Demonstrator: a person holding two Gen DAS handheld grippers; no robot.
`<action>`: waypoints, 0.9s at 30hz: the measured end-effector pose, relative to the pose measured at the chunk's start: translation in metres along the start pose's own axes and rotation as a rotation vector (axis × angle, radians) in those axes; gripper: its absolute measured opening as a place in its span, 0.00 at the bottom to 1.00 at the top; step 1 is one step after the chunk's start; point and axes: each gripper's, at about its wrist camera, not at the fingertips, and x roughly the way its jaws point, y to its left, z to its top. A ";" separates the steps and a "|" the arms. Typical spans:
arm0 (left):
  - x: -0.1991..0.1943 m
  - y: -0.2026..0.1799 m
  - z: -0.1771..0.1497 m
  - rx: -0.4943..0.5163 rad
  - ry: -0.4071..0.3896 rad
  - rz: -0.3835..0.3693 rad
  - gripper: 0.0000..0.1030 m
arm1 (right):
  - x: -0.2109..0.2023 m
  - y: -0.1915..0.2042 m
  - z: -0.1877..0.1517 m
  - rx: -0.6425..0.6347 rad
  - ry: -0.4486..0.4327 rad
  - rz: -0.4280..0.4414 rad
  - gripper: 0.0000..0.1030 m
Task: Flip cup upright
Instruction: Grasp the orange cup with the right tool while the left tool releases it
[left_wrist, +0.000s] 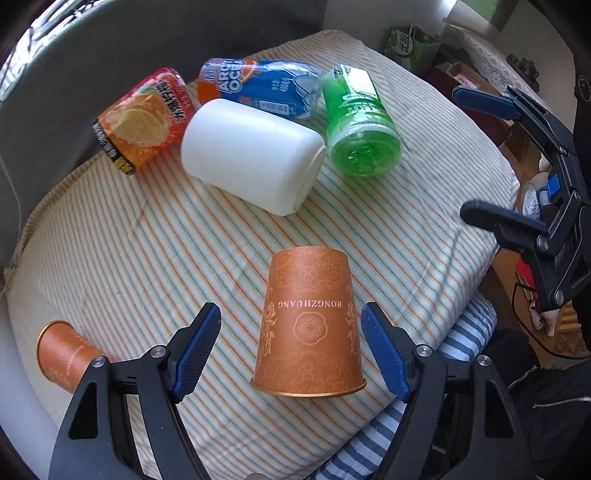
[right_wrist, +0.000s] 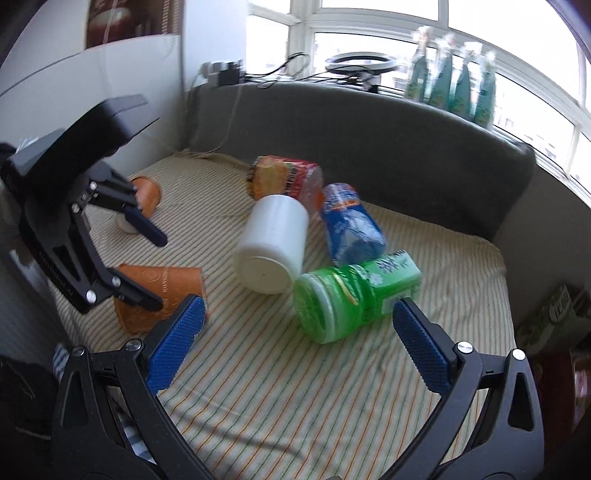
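Observation:
An orange paper cup (left_wrist: 310, 325) stands upside down on the striped cushion (left_wrist: 129, 258), rim down. My left gripper (left_wrist: 291, 347) is open, its blue pads on either side of the cup without touching. In the right wrist view the same cup (right_wrist: 162, 291) sits between the left gripper's fingers (right_wrist: 144, 229). A second orange cup (left_wrist: 62, 354) lies on its side at the left; it also shows in the right wrist view (right_wrist: 147, 194). My right gripper (right_wrist: 299, 347) is open and empty over the cushion; it shows at the right of the left wrist view (left_wrist: 480, 155).
A white jar (left_wrist: 251, 155), an orange bottle (left_wrist: 144, 118), a blue bottle (left_wrist: 258, 86) and a green bottle (left_wrist: 360, 125) lie on their sides at the cushion's far part. A grey sofa back (right_wrist: 369, 140) curves behind. The cushion's edge drops off at the right (left_wrist: 491, 236).

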 end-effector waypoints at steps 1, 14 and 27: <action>-0.007 0.003 -0.004 -0.015 -0.014 0.003 0.76 | 0.002 0.006 0.004 -0.059 0.012 0.035 1.00; -0.040 0.030 -0.090 -0.268 -0.108 0.151 0.76 | 0.050 0.105 0.029 -0.714 0.203 0.290 1.00; -0.032 0.028 -0.165 -0.457 -0.123 0.121 0.76 | 0.086 0.146 0.035 -1.036 0.344 0.363 0.96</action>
